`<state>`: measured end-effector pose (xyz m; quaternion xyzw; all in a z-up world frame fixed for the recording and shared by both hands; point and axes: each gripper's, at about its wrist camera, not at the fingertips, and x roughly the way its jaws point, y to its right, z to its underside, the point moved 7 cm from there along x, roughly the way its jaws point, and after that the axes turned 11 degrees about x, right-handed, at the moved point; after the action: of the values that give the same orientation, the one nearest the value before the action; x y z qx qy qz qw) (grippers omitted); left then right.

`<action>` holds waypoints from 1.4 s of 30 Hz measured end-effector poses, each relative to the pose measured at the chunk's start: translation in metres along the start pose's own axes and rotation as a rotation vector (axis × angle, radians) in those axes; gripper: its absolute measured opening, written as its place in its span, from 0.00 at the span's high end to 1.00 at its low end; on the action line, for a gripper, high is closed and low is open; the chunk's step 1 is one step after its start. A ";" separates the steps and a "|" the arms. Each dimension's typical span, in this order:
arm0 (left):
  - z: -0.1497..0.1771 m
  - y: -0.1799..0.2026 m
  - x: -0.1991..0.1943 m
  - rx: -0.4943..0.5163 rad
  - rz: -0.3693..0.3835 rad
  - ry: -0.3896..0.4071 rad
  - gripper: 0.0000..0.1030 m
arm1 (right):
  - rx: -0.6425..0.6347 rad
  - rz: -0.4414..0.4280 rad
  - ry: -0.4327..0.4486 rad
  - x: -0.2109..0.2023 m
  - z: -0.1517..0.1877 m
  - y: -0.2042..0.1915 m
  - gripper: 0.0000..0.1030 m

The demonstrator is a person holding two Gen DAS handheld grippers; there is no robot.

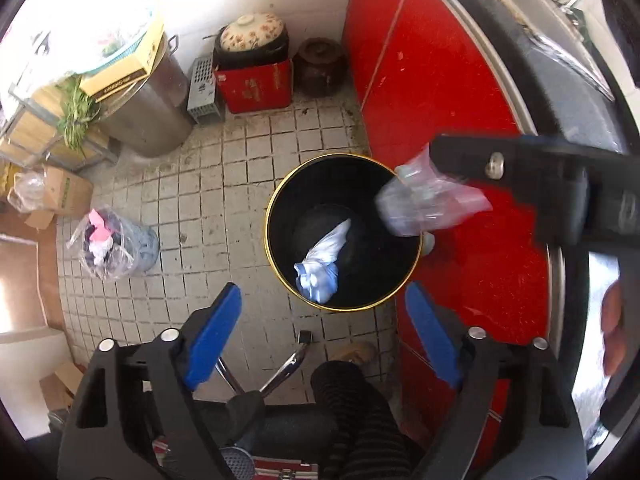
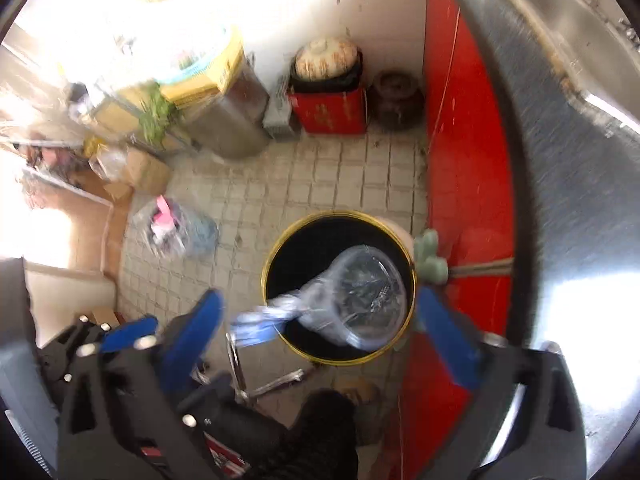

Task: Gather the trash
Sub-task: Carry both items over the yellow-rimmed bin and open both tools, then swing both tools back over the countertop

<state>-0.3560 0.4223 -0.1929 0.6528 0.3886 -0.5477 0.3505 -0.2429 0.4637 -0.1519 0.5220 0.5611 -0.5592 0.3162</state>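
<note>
A: Where's the trash?
B: A clear bag (image 2: 352,300) hangs in the air over the bin (image 2: 276,258), free of the right gripper (image 2: 320,320), whose jaws are spread wide.
A: And the left gripper (image 1: 324,320)?
B: Spread wide too, holding nothing, above the bin's near rim. A white-blue wad (image 1: 322,264) lies inside the bin.
</note>
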 end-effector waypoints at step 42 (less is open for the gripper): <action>0.153 0.588 -0.084 1.374 0.118 0.130 0.12 | 1.409 0.617 0.449 -0.348 0.643 0.428 0.07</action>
<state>0.0924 0.0108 -0.1144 0.7785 -0.0622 -0.6093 -0.1371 0.1002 -0.3056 -0.0650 0.8305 -0.0432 -0.5512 -0.0677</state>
